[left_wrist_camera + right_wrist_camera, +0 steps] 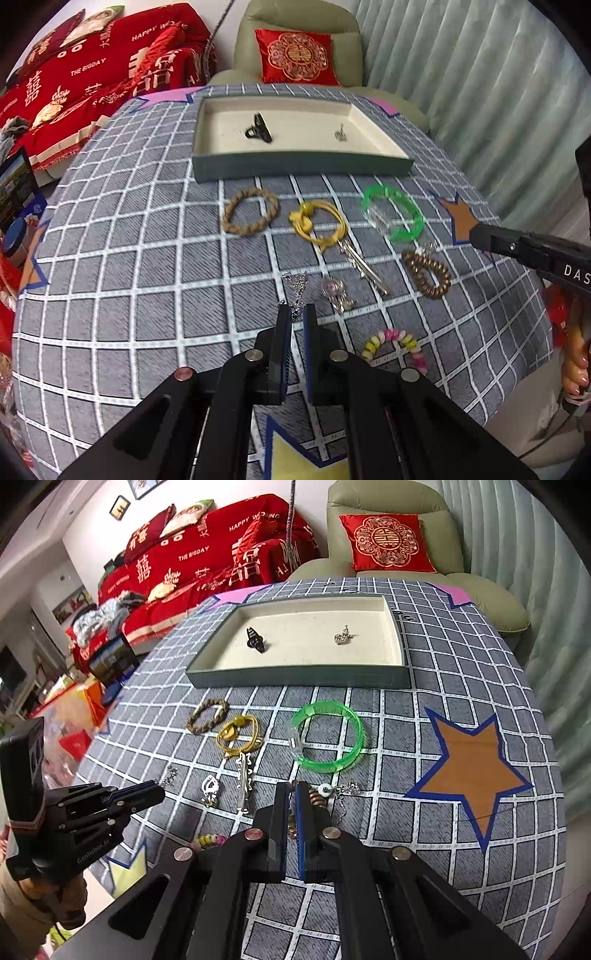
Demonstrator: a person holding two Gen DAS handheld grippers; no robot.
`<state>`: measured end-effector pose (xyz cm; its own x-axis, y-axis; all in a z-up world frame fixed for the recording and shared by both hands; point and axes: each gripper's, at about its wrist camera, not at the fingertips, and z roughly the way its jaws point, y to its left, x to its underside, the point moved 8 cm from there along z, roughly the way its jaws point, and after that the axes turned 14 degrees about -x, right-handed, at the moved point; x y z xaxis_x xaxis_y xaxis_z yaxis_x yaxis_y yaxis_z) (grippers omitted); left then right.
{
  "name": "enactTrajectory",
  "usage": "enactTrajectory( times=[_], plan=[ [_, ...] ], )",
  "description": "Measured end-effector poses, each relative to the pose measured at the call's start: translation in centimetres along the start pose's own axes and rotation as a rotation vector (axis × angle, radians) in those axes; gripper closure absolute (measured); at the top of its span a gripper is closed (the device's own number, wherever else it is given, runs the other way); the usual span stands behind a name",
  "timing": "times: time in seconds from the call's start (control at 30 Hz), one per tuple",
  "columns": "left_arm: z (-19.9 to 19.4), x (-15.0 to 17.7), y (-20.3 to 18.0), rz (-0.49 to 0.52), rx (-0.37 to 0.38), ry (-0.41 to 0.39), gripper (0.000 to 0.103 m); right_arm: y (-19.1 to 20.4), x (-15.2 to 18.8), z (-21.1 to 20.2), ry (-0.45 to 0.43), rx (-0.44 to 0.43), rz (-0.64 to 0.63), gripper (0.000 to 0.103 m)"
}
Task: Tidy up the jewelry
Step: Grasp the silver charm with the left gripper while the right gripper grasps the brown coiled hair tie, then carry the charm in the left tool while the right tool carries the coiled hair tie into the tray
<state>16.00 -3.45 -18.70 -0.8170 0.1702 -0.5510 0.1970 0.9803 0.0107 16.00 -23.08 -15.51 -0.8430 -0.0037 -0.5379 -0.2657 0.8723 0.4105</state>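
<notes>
A grey tray [295,168] [295,677] with a cream lining holds a black hair clip [258,127] [255,640] and a small silver charm [339,133] [342,635]. In front of it lie a braided tan band [250,216], a yellow cord [319,221], a green bangle [393,212] [327,738], a silver hairpin [364,269], a pink charm [336,291] and a pastel bead bracelet [395,345]. My left gripper [296,314] is shut on a silver chain [297,286]. My right gripper [291,794] is shut on a brown coil hair tie [317,799] [428,275].
The table wears a grey checked cloth [129,277] with star patches, an orange star [472,775] at the right. A green armchair with a red cushion [386,542] stands behind, a red-covered sofa [207,561] at the left, a curtain [535,572] at the right.
</notes>
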Motion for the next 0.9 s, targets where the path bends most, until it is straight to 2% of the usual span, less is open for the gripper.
enactTrajectory(
  times=[0.1, 0.17, 0.27, 0.33, 0.37, 0.4, 0.47, 0.53, 0.6, 0.63, 0.73, 0.8, 0.9],
  plan=[
    [-0.7, -0.7, 0.4, -0.006, -0.007, -0.019, 0.089, 0.1, -0.2, -0.3, -0.008, -0.016, -0.003, 0.099],
    [-1.0, -1.0, 0.5, -0.008, -0.009, -0.03, 0.089, 0.5, 0.1, 0.4, 0.025, -0.045, -0.031, 0.099],
    [-1.2, -1.1, 0.4, -0.006, -0.008, -0.034, 0.089, 1.1, 1.1, 1.8, 0.083, -0.001, -0.1, 0.096],
    [-1.2, -1.0, 0.2, -0.002, -0.009, -0.031, 0.089, 1.0, 1.7, 2.8, 0.11, 0.035, -0.124, 0.079],
    [-1.1, -1.0, 0.2, -0.001, -0.01, -0.027, 0.089, 0.9, 1.8, 3.1, 0.114, 0.041, -0.125, 0.057],
    [-1.1, -0.9, 0.1, -0.001, -0.01, -0.025, 0.089, 0.7, 1.9, 3.6, 0.119, 0.044, -0.121, 0.043],
    [-0.9, -0.8, 0.1, -0.002, -0.01, -0.019, 0.089, 0.6, 2.2, 4.3, 0.131, 0.053, -0.128, 0.044],
    [-0.8, -0.8, 0.2, -0.003, -0.013, -0.016, 0.089, 0.7, 2.5, 5.0, 0.155, 0.076, -0.146, 0.048],
    [-0.6, -0.7, 0.3, -0.006, -0.015, -0.013, 0.089, 0.8, 2.8, 5.8, 0.178, 0.089, -0.155, 0.067],
    [-0.6, -0.7, 0.3, -0.009, -0.016, -0.011, 0.089, 0.7, 3.1, 6.1, 0.191, 0.093, -0.152, 0.07],
    [-0.5, -0.7, 0.4, -0.008, -0.017, -0.01, 0.089, 0.2, 3.6, 6.8, 0.205, 0.126, -0.145, 0.089],
    [-0.5, -0.8, 0.4, -0.006, -0.018, -0.011, 0.089, 0.3, 3.8, 6.7, 0.206, 0.113, -0.137, 0.091],
    [-0.6, -1.2, 0.6, -0.01, -0.017, -0.016, 0.089, 0.5, 3.0, 5.1, 0.147, 0.067, -0.121, 0.091]
  ],
)
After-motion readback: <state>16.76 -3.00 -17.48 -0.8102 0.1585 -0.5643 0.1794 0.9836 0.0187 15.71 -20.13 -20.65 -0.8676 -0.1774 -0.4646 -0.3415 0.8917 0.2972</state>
